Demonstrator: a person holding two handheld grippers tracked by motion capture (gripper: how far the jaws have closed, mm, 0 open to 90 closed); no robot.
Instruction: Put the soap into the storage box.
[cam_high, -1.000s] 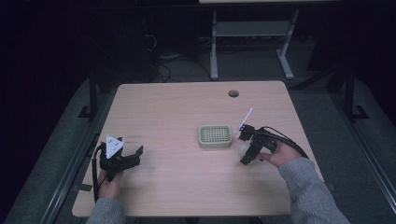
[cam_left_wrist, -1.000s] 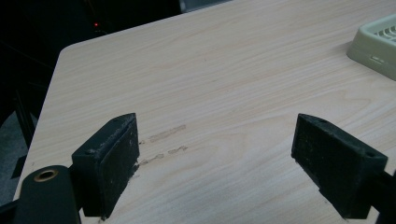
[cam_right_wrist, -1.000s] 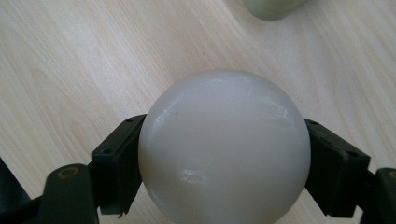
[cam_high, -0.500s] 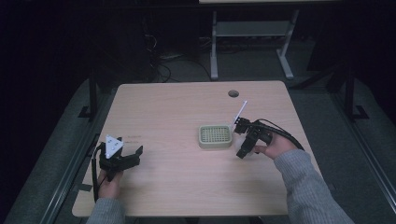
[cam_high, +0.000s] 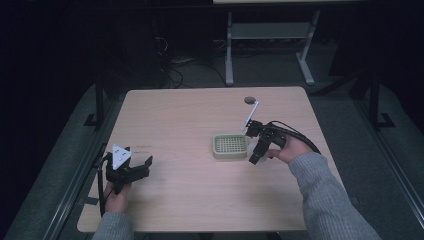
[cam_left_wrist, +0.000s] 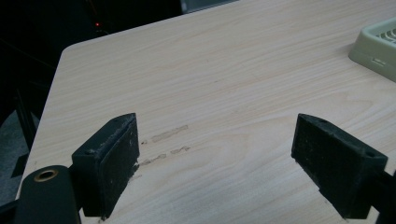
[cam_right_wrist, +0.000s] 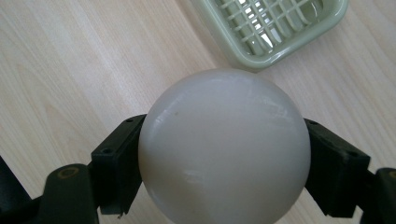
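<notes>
Progress looks to be at the carrying stage, as far as these views let you judge: you already have the white ball (cam_right_wrist: 224, 151) off the table, and what seems left is to bring it over the pale green basket (cam_high: 230, 146) and let it go inside.

Your right gripper (cam_right_wrist: 224, 158) is clamped on the ball, one black jaw pressed against each side of it at about its widest part. In the right gripper view the ball sits squarely between the jaws and hides much of the wood below it. The basket lies beyond the ball, toward the top of that view, with its slotted floor showing nothing inside in the part you can see. Ball and basket are near each other but apart; the ball is not yet above the basket's rim.

From the high view, your right gripper (cam_high: 261, 145) hovers just beside the basket's right edge, your hand behind it and the cable looping away to the right. A thin white rod (cam_high: 252, 114) sticks up and away from that gripper; you cannot tell from here what it belongs to.

Your left gripper (cam_high: 131, 171) rests near the table's (cam_high: 190, 115) left front corner, well apart from the basket. Its jaws stand wide apart with nothing but bare wood between them, and the basket's corner (cam_left_wrist: 378, 44) shows far off at the right edge of its view.
</notes>
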